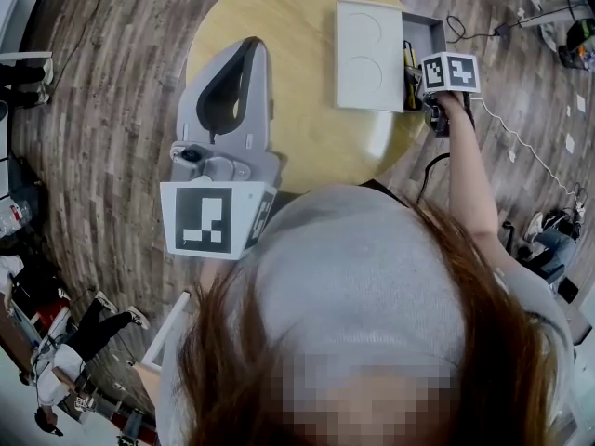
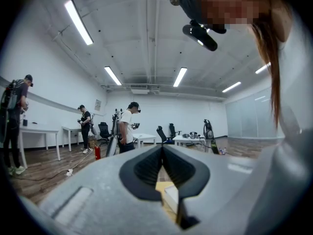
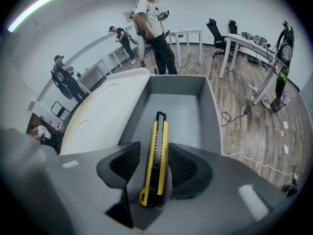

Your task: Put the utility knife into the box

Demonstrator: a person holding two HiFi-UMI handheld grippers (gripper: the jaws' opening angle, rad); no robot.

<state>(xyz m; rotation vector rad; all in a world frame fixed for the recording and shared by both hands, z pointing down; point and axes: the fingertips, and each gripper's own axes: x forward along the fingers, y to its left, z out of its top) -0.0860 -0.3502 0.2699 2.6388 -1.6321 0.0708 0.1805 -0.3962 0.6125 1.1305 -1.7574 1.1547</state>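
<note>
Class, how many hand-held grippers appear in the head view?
2. The left hand-held gripper is above the table at left; the right hand-held gripper is at the box.

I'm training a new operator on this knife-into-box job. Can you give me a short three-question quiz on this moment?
1. True or false: the left claw holds the utility knife.
2. The knife's far end points over which thing? A) the open grey box B) the white lid C) the wooden floor
3. Fill in: the pads of the right claw stand ___ from the knife instead of pressing on it.

Key: 1 false (the left claw is shut on nothing); 2 A; 3 apart.
</note>
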